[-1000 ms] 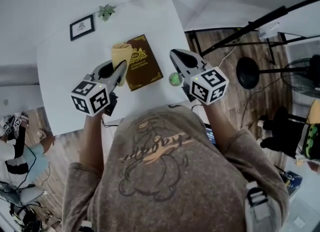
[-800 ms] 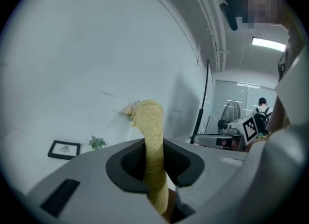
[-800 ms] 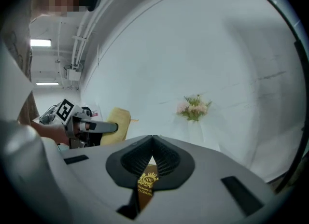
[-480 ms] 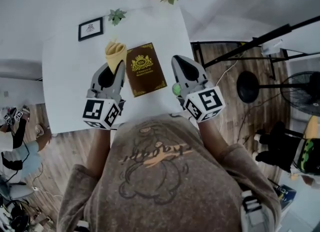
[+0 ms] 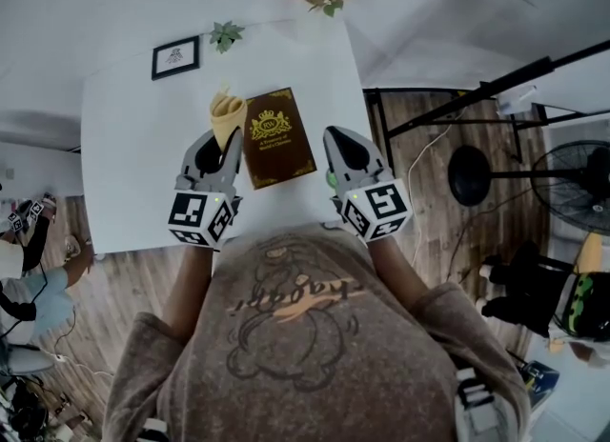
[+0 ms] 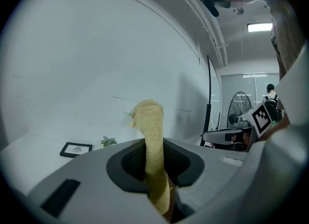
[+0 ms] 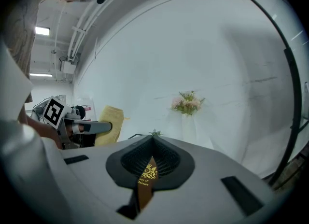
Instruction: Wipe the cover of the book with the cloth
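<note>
The left gripper (image 5: 221,140) clenched a yellow cloth (image 5: 226,110) at the 9 o'clock edge of the brown book (image 5: 277,135), which lay flat on the white table (image 5: 133,154). The right gripper (image 5: 339,145), jaws pressed together and empty, hovered at the book's 3 o'clock.

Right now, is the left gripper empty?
No, the left gripper is shut on the yellow cloth, which sticks up from between its jaws.

Grey left tool (image 5: 223,139), grey right tool (image 5: 335,139), black-and-white marker cubes (image 5: 202,218), brownish graphic T-shirt (image 5: 295,335)
</note>
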`<action>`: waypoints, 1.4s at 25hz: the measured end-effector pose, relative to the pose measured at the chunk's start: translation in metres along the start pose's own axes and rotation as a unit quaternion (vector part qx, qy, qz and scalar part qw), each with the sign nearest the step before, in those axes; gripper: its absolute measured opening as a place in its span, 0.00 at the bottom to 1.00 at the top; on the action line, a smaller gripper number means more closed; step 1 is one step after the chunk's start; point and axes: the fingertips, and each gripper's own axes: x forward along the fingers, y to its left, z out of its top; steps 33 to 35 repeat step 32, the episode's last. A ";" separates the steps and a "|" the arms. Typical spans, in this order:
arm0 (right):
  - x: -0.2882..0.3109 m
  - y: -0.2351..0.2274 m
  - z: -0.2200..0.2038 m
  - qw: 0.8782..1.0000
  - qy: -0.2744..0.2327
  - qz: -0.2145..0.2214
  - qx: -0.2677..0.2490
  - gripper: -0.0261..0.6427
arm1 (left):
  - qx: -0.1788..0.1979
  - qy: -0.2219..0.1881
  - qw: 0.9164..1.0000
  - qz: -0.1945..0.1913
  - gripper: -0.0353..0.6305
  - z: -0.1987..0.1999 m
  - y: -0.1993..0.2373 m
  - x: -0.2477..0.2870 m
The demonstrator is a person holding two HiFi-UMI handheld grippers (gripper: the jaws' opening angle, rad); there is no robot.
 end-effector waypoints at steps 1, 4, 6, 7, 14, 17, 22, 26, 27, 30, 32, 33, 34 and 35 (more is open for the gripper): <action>0.000 0.000 0.000 1.000 0.001 0.000 -0.001 0.04 | -0.001 0.001 1.000 0.000 0.15 0.000 -0.001 0.000; 0.000 0.000 0.000 1.000 0.003 0.000 -0.005 0.04 | -0.005 0.001 1.000 0.004 0.15 0.002 0.001 0.000; 0.001 0.000 -0.001 1.000 0.002 -0.001 -0.007 0.04 | -0.007 0.000 1.000 0.009 0.15 0.002 0.004 -0.001; 0.001 0.000 0.000 1.000 0.002 -0.001 -0.008 0.04 | -0.008 -0.001 1.000 0.012 0.15 0.002 0.005 -0.001; 0.002 -0.001 -0.004 1.000 0.009 0.002 -0.006 0.04 | -0.014 0.000 1.000 0.023 0.15 -0.002 0.008 -0.003; 0.003 -0.001 -0.007 1.000 0.017 0.003 -0.007 0.04 | -0.013 0.004 1.000 0.025 0.15 -0.006 0.009 -0.004; 0.004 0.000 -0.011 1.000 0.021 0.006 -0.007 0.04 | -0.017 0.008 0.999 0.027 0.15 -0.012 0.011 -0.007; 0.005 0.003 -0.009 1.000 0.020 0.009 -0.005 0.04 | -0.024 0.010 0.999 0.028 0.15 -0.013 0.011 -0.007; 0.005 0.003 -0.009 1.000 0.019 0.010 -0.004 0.04 | -0.026 0.011 0.999 0.029 0.15 -0.014 0.011 -0.007; 0.007 0.004 -0.011 1.000 0.020 0.012 -0.003 0.04 | -0.029 0.013 0.999 0.029 0.15 -0.015 0.012 -0.007; 0.009 0.004 -0.012 1.000 0.021 0.014 -0.003 0.04 | -0.030 0.015 0.999 0.030 0.15 -0.016 0.013 -0.007; 0.009 0.004 -0.012 1.000 0.021 0.014 -0.003 0.04 | -0.030 0.015 0.999 0.030 0.15 -0.016 0.013 -0.007; 0.009 0.004 -0.012 1.000 0.021 0.014 -0.003 0.04 | -0.030 0.015 0.999 0.030 0.15 -0.016 0.013 -0.007; 0.009 0.004 -0.012 1.000 0.021 0.014 -0.003 0.04 | -0.030 0.015 0.999 0.030 0.15 -0.016 0.013 -0.007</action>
